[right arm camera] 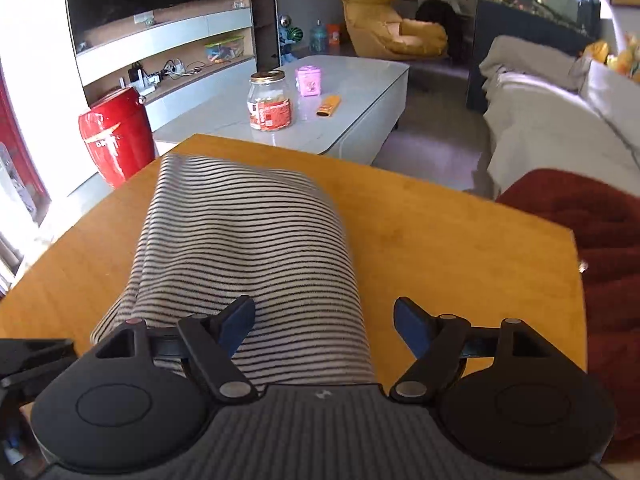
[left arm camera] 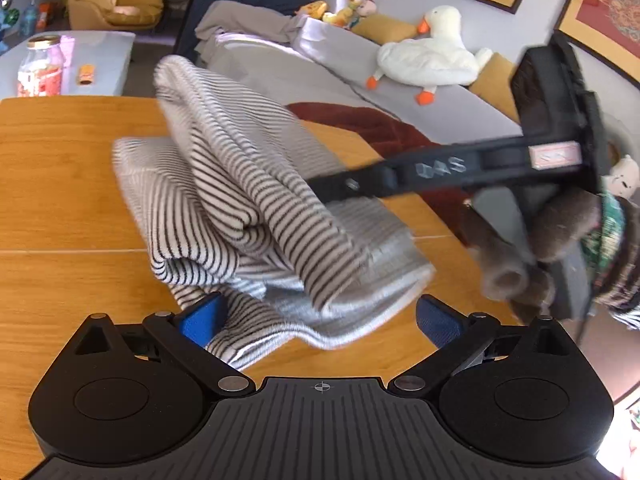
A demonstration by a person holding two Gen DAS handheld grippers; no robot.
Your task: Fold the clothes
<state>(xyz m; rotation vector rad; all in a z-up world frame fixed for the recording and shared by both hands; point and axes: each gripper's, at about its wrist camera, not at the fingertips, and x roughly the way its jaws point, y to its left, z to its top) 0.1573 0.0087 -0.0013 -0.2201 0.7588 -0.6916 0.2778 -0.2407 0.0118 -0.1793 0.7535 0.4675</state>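
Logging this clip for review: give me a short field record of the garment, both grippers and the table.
garment: striped top, bunched and partly folded on the wooden table
left gripper: jaws open, either side of the garment's near edge, not clamped
right gripper: jaws open over the striped fabric; nothing pinched
nearby: dark red cloth at the table's far-right edge
fold state: unfinished, a raised hump remains

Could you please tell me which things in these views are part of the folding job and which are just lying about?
Part of the job:
striped garment
wooden table it lies on
left gripper, open
right gripper, open

Just lying about:
jar
pink box
red drum
plush duck
dark red blanket
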